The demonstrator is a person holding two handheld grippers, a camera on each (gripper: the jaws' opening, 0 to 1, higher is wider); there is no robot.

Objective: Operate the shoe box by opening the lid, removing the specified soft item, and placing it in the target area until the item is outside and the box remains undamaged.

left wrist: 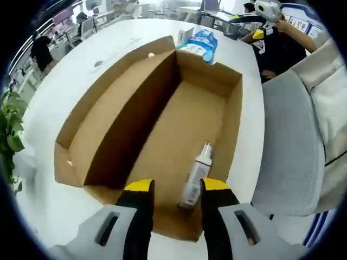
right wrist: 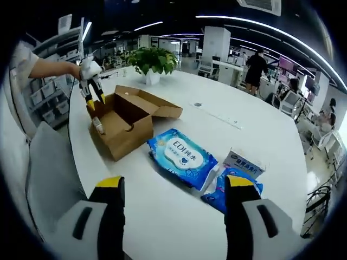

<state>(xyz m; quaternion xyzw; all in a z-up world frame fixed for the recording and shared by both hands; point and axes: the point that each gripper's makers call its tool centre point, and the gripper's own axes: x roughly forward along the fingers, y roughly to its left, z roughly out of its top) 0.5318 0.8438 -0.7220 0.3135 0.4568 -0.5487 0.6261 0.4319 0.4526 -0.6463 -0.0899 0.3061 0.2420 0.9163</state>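
Note:
The brown shoe box [left wrist: 179, 70] stands with its lid [left wrist: 103, 114] folded back to the left. Inside, a small white bottle [left wrist: 196, 172] lies on the box floor near the close end. My left gripper [left wrist: 177, 187] hangs open just above that end, the bottle by its right finger. In the right gripper view the box [right wrist: 130, 135] sits far left on the white table, with the left gripper [right wrist: 91, 81] held over it by a hand. A blue wet-wipe pack [right wrist: 181, 154] lies outside the box. My right gripper [right wrist: 174, 184] is open and holds nothing, low over the table in front of the pack.
A second blue pack [right wrist: 234, 190] and a small white-and-blue carton [right wrist: 244, 162] lie right of the wipes. A potted plant [right wrist: 152, 59] stands at the far table edge. A grey chair [left wrist: 293, 141] is beside the box. People stand in the background.

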